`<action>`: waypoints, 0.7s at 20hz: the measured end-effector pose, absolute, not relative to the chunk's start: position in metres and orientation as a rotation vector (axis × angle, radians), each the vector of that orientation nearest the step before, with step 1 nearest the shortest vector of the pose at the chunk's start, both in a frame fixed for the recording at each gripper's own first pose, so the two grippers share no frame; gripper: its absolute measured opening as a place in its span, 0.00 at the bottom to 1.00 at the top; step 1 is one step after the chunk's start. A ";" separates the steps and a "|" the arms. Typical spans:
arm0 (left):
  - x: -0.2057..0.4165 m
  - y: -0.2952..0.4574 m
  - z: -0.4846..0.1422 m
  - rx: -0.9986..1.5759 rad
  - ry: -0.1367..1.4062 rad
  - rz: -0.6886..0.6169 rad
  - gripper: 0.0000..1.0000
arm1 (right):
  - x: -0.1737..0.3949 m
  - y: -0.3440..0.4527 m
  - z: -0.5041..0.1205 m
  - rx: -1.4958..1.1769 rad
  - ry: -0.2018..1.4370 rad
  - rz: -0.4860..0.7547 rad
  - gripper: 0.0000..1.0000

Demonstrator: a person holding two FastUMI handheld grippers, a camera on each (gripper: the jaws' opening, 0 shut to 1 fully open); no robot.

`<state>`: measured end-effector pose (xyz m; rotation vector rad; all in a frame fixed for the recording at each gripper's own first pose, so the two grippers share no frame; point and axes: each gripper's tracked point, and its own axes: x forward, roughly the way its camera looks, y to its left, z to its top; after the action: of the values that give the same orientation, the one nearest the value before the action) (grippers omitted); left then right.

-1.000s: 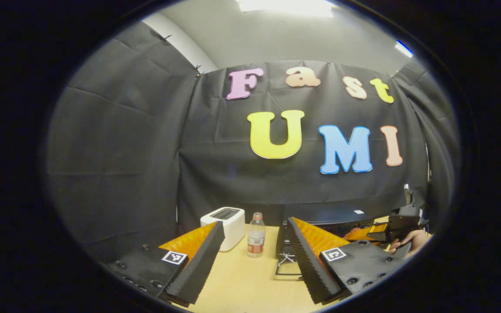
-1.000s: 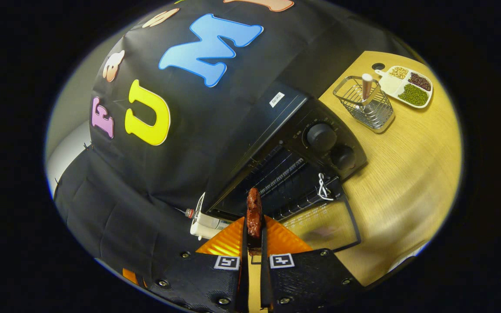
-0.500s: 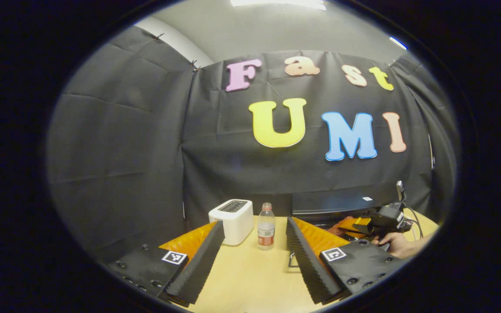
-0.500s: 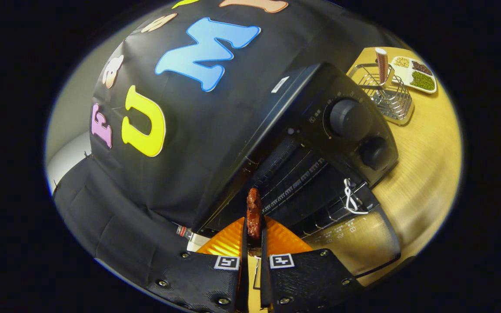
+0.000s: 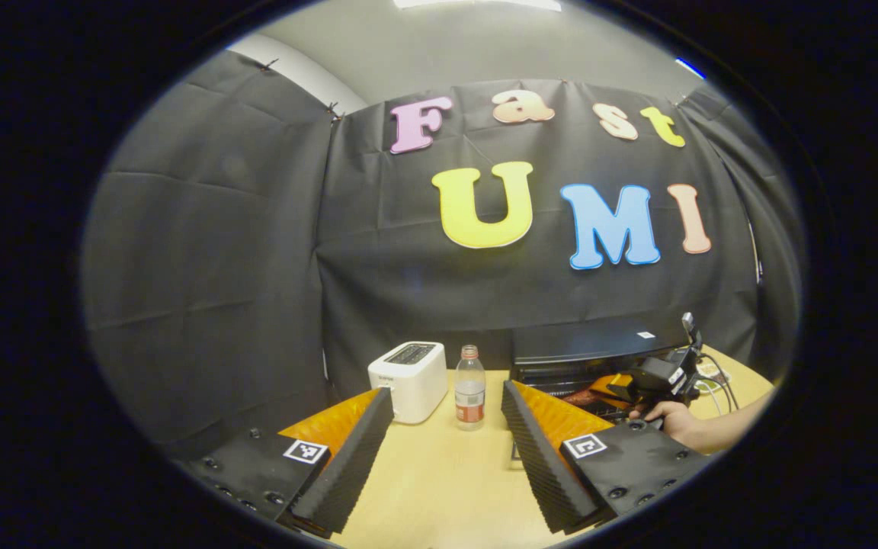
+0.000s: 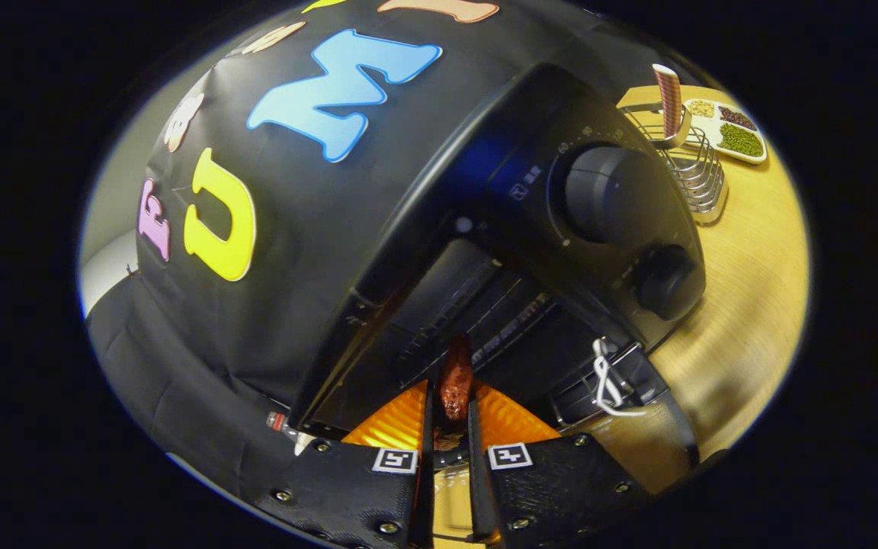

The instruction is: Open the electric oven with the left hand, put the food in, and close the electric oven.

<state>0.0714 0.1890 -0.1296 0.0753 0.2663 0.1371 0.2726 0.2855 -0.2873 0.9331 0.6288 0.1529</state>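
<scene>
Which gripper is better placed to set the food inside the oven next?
Right. The right gripper already grips the food at the open oven mouth; the left gripper is open over the table, beside the oven.

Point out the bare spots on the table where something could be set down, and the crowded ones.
Bare wood lies ahead of the open left gripper, short of the white toaster and clear plastic bottle. More lies right of the black oven, below the wire rack. The oven mouth is crowded: the right gripper holds reddish-brown food there.

toaster (image 5: 408,380) | bottle (image 5: 469,386) | wire rack (image 6: 694,174) | bean tray (image 6: 728,131)
</scene>
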 end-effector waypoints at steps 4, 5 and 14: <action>0.071 0.184 -0.131 0.078 0.265 0.130 1.00 | 0.270 0.279 -0.281 0.817 0.603 0.185 0.38; 0.070 0.181 -0.131 0.082 0.264 0.125 1.00 | 0.267 0.277 -0.277 0.762 0.589 0.200 0.59; 0.085 0.138 -0.133 0.059 0.237 0.042 1.00 | 0.228 0.230 -0.243 0.482 0.559 0.226 0.98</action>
<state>0.0846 0.1380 -0.1328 0.0588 0.2366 0.0423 0.2276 0.2298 -0.2429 0.4822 0.5589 0.2256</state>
